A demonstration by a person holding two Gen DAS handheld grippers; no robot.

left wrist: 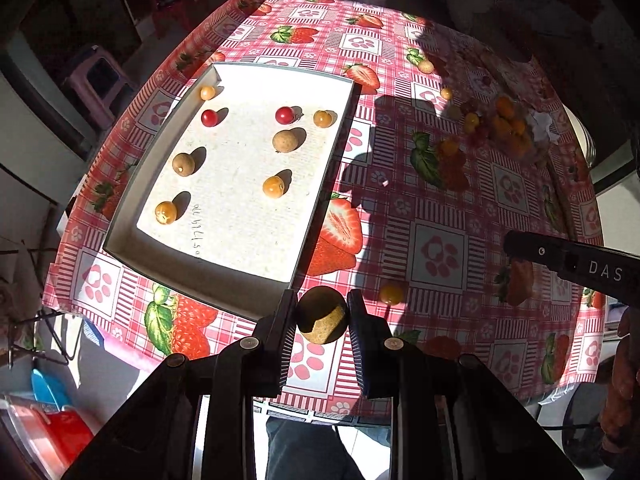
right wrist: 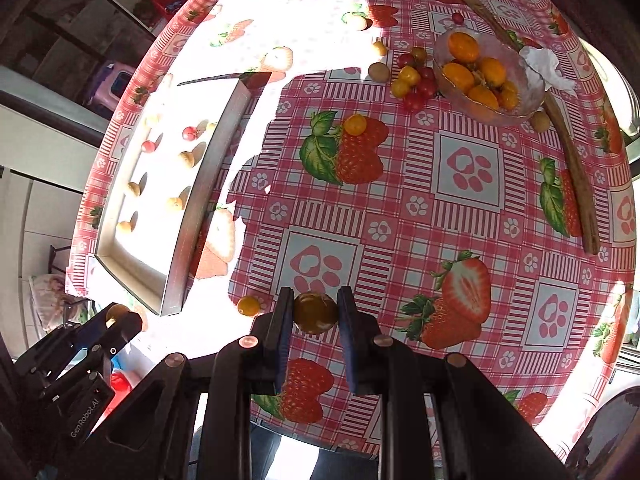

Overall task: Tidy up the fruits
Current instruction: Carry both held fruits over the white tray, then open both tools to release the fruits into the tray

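Note:
My left gripper (left wrist: 322, 316) is shut on a brown round longan (left wrist: 322, 315), held above the table just off the near right corner of the white tray (left wrist: 120, 240). The tray holds several small fruits: red cherry tomatoes (left wrist: 285, 115), brown longans (left wrist: 285, 141) and yellow-orange berries (left wrist: 273, 187). My right gripper (right wrist: 314, 312) is shut on a yellow-brown round berry (right wrist: 315, 313) above the table's near edge. A loose orange berry (right wrist: 248, 305) lies on the cloth just left of it, also visible in the left wrist view (left wrist: 391, 294). The left gripper shows at the lower left of the right wrist view (right wrist: 120, 318).
A glass bowl (right wrist: 532, 100) of orange kumquats stands at the far right, with a pile of small tomatoes and berries (right wrist: 414, 80) beside it. A wooden spoon (right wrist: 576, 184) and crumpled tissue (right wrist: 542, 64) lie by the bowl. One berry (right wrist: 355, 125) lies mid-table. Strawberry-print cloth (right wrist: 468, 168) covers the round table.

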